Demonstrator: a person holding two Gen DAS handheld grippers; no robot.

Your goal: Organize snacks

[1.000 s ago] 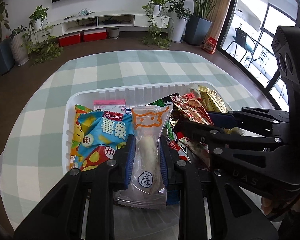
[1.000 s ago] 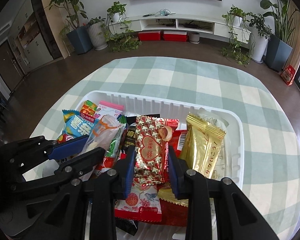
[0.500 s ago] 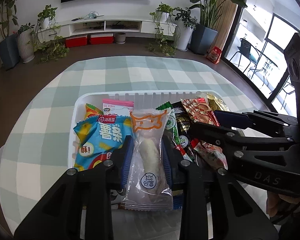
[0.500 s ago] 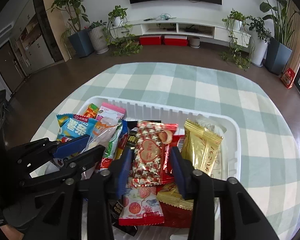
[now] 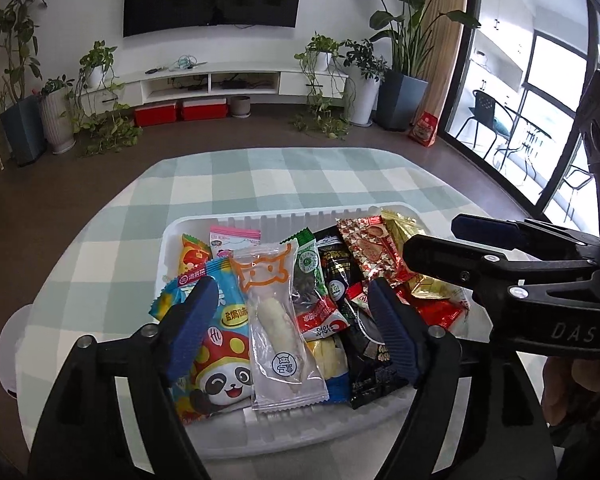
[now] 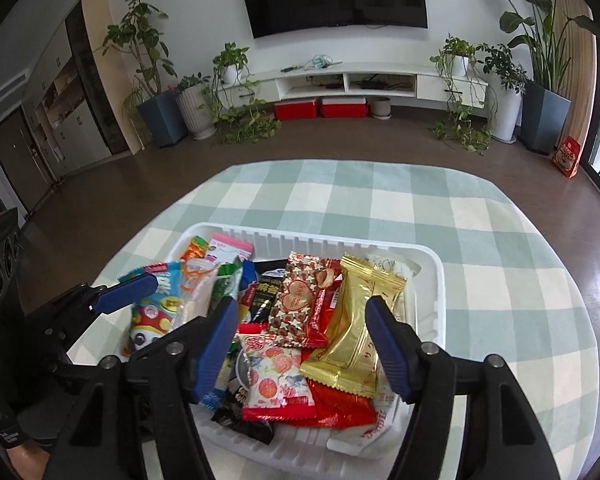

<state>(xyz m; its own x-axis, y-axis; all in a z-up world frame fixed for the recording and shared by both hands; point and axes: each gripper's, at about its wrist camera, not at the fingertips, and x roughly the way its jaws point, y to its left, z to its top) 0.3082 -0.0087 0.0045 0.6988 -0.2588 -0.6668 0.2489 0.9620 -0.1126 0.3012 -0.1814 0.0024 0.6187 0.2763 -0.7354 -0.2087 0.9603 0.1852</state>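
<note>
A white tray on the checked tablecloth holds several snack packets. My left gripper is open above it; the clear packet with an orange cat print lies loose between its blue pads on the pile, next to a blue panda chip bag. My right gripper is open too; the red heart-print packet and a gold packet lie in the tray between its pads. The right gripper also shows at the right of the left wrist view.
The round table with green-and-white cloth extends beyond the tray on the far and right sides. Past the table are a brown floor, potted plants, a white TV shelf and a glass door at right.
Both grippers opened and pulled back upward. The clear cat packet and the red heart packet, held before, now lie in the tray.
</note>
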